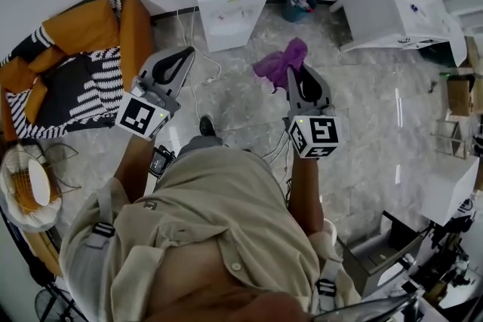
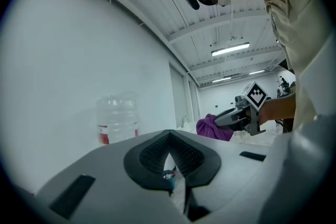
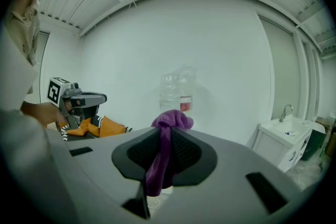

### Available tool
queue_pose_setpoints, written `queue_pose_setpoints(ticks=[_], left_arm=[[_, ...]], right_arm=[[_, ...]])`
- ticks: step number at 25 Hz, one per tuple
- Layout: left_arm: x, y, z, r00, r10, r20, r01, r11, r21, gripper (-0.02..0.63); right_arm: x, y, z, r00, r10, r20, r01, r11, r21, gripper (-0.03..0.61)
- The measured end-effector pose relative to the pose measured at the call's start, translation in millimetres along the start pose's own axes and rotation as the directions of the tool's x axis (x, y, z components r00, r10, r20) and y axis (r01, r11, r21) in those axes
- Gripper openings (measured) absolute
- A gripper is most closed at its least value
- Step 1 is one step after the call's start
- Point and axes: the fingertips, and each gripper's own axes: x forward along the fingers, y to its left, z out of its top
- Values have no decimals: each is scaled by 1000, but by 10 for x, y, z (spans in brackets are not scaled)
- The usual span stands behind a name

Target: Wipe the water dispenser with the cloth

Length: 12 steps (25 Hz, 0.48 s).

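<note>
No word, number or brand name can be read anywhere. The nearest things to signs are black-and-white square marker patterns. One stands on the white marker cube (image 1: 143,117) at centre left of the head view, another on the matching white cube (image 1: 315,136) right of centre. They are coded blocks, not letters. The clear plastic water bottle (image 2: 116,118) carries a red label band, seen left of centre in the left gripper view and at the middle of the right gripper view. Its print is too small to make out. The white box-shaped water dispenser (image 1: 230,7), at top centre of the head view, bears small red and coloured marks, also illegible.
</note>
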Motion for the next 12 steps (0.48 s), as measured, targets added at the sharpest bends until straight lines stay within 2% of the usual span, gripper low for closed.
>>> queue_pose_setpoints(ticks=[6, 12], left_arm=[[83, 387, -190, 1000, -9, -15, 9, 1000, -23, 15], [79, 746, -446, 993, 76, -93, -84, 993, -85, 15]], right_arm=[[505, 71, 45, 999, 9, -31, -9, 1000, -22, 72], [1110, 50, 50, 997, 68, -42, -69, 997, -32, 74]])
